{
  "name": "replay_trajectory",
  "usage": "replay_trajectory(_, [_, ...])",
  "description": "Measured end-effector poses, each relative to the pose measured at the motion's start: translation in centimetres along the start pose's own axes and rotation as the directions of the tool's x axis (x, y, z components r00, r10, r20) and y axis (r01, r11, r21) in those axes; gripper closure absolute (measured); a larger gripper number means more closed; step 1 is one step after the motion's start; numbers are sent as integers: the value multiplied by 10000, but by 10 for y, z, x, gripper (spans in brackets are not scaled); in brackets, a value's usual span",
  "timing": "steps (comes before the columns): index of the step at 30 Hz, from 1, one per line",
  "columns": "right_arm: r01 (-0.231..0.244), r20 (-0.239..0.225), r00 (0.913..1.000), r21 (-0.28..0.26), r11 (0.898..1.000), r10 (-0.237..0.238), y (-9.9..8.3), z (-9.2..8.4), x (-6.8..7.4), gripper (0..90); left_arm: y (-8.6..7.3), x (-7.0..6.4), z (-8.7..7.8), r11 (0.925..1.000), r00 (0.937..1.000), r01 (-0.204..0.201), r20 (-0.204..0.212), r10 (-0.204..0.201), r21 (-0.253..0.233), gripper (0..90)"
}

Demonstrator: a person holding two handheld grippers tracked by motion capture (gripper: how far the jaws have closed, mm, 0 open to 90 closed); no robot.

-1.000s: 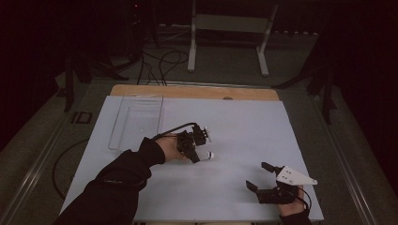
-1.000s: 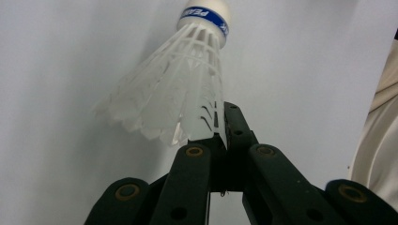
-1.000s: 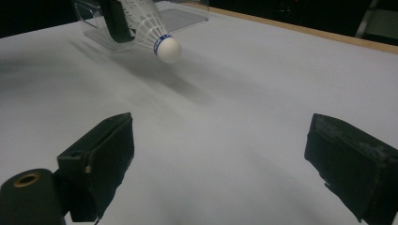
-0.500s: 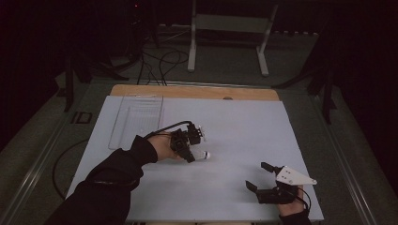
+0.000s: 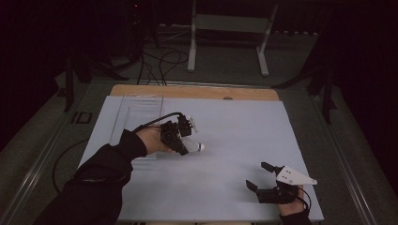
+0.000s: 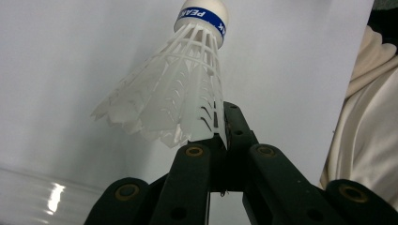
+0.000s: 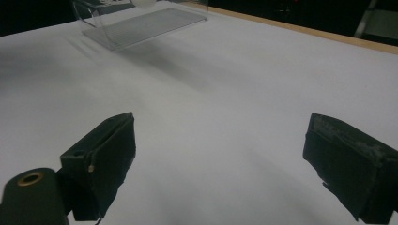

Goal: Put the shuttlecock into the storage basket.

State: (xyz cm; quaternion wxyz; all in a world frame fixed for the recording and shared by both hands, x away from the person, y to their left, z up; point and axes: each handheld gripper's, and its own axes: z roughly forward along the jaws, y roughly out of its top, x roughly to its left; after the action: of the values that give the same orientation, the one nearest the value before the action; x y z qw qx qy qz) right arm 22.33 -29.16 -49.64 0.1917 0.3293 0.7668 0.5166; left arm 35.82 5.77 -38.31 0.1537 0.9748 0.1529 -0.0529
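From above, the left gripper point(image 5: 187, 146) pinches a shuttlecock point(image 5: 197, 147) just right of the clear tray point(image 5: 136, 112), its own view showing jaws clamped on the skirt point(image 6: 173, 101), while the right gripper point(image 7: 220, 159), well right of the tray, gapes unloaded.

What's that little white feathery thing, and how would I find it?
Look at the big white table, then at the left gripper near its middle. Pinched in its shut fingers is a shuttlecock: a white lacy plastic skirt, a round white tip, and a blue band with writing, unlike the clear box nearby.
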Motion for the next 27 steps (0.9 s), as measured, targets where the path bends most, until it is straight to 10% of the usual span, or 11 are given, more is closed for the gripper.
replay_trajectory(27, [146,384,9992,-349,9993,-133,2,-3,2,90,-39,22,-41,9983,9978,562,-356,-567,-129,900])
